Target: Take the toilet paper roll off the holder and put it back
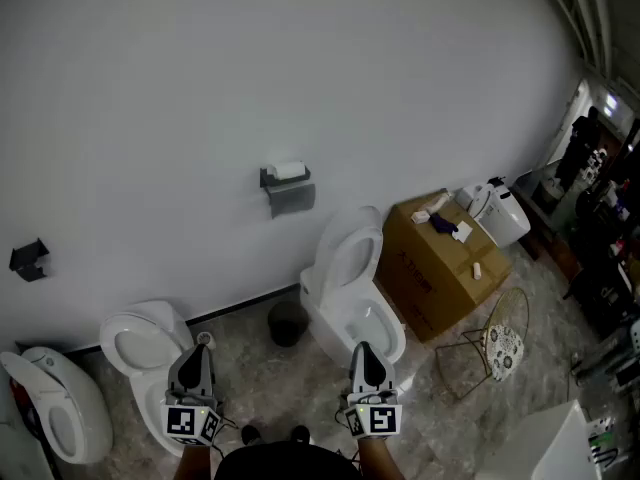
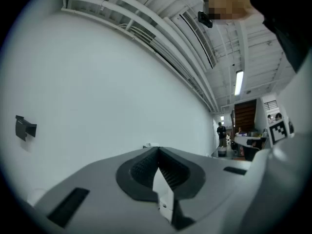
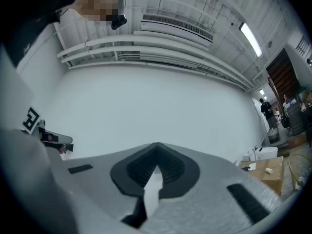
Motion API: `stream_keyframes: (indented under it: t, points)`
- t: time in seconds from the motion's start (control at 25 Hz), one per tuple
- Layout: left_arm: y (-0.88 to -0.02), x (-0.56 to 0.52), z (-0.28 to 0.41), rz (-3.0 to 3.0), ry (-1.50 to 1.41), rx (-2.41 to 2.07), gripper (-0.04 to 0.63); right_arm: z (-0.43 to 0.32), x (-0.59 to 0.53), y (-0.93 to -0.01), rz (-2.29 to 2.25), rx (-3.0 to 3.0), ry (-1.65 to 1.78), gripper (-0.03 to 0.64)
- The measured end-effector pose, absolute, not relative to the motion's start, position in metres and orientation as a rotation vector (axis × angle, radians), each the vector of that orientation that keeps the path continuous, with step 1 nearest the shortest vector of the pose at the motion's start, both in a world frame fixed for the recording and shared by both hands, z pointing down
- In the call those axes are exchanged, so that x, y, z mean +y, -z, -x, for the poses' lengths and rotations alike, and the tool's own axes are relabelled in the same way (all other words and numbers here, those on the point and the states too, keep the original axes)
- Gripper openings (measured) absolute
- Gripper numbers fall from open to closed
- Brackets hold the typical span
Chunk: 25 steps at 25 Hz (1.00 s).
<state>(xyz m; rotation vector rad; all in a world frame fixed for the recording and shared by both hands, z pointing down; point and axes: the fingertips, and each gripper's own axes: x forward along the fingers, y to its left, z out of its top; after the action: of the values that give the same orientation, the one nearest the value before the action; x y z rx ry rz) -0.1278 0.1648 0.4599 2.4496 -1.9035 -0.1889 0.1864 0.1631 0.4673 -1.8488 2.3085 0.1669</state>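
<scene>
Roll: the toilet paper roll [image 1: 289, 171] sits on top of the grey holder [image 1: 288, 196], up on the white wall [image 1: 300, 68].
Left claw: the left claw [image 1: 193, 354] is low down, well apart from the roll. Its two jaws are pressed together with nothing between them.
Right claw: the right claw [image 1: 364, 350] is low too, also far from the roll. Its jaws are pressed together and it holds nothing.
First worry: both claws are closed. If one goes up like that, it will likely just bump the roll and not catch it.
Second worry: an open toilet [image 1: 350, 293] stands just under and beside the holder. If the roll slips, it could drop into the bowl.
Third worry: a soft roll may squash if it is pinched too hard.
Fourth worry: the toilet and a small dark bin [image 1: 287, 323] sit on the floor between the person and the wall, so stepping closer could mean a bump.
</scene>
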Motion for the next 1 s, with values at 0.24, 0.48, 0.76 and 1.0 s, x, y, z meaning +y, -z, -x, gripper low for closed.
stream_keyframes:
  t: [0.24, 0.48, 0.76, 1.0]
  points:
    - [-0.479, 0.169, 0.127, -2.47, 0.202, -1.894, 0.003, -0.188, 0.166, -0.466, 1.842, 2.311, -0.164, 0.002]
    - [-0.479, 0.17, 0.126, -2.48, 0.197, -1.897, 0.003, -0.187, 0.166, -0.466, 1.84, 2.317, -0.162, 0.002]
    - [-0.467, 0.174, 0.122, -2.461, 0.188, -1.899, 0.003, -0.186, 0.168, -0.466, 1.827, 2.323, -0.142, 0.002]
    - [-0.481, 0.173, 0.125, -2.49, 0.206, -1.892, 0.003, -0.186, 0.166, -0.468, 1.834, 2.33, -0.12, 0.003]
